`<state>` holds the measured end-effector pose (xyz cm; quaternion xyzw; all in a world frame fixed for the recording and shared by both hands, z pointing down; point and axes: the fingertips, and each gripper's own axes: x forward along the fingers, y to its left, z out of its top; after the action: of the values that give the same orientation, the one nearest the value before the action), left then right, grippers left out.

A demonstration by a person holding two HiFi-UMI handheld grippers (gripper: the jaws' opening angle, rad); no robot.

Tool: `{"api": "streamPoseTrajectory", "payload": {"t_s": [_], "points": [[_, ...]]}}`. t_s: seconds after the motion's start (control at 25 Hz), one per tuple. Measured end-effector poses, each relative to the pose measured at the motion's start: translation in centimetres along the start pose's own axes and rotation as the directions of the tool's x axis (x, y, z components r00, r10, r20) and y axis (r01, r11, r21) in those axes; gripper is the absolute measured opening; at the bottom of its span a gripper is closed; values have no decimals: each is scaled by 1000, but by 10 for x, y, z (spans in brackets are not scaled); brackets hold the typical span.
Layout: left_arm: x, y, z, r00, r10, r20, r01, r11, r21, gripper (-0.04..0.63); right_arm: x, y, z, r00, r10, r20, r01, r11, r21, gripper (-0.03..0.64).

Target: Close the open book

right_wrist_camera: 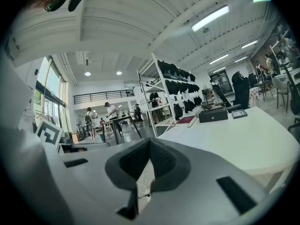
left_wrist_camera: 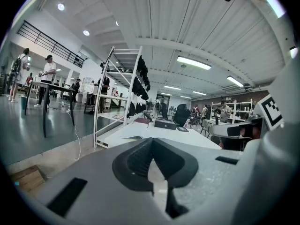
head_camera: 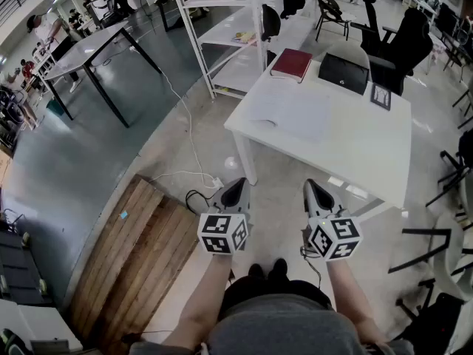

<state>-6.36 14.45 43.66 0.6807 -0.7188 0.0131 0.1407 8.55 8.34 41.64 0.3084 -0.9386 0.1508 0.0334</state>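
The open book (head_camera: 290,114) lies flat with its pale pages up on the white table (head_camera: 369,161), towards the table's left side. In the left gripper view the open book (left_wrist_camera: 135,133) appears low on the tabletop, beyond the jaws. Both grippers hang side by side in the air short of the table's near edge, well apart from the book. The left gripper (head_camera: 235,189) is shut with nothing in it, and its tips (left_wrist_camera: 151,140) meet. The right gripper (head_camera: 316,192) is also shut and empty, its tips (right_wrist_camera: 149,140) together.
A closed red book (head_camera: 291,63), a black box (head_camera: 344,72) and a small framed card (head_camera: 381,96) sit at the table's far side. A white shelf rack (head_camera: 222,35) stands to the left behind it. A wooden pallet (head_camera: 133,257) and a cable (head_camera: 194,176) lie on the floor; black chairs (head_camera: 403,43) stand at the right.
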Motion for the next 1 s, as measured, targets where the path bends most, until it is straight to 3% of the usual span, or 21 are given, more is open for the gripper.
{"api": "streamPoseTrajectory", "payload": {"t_s": [0.52, 1.0], "points": [[7, -15, -5, 1000, 24, 1, -24, 998, -61, 6, -9, -14, 3, 999, 44, 15, -44, 999, 24, 3], [12, -16, -13, 998, 51, -31, -52, 998, -34, 6, -10, -20, 1, 999, 50, 14, -51, 998, 24, 3]]}}
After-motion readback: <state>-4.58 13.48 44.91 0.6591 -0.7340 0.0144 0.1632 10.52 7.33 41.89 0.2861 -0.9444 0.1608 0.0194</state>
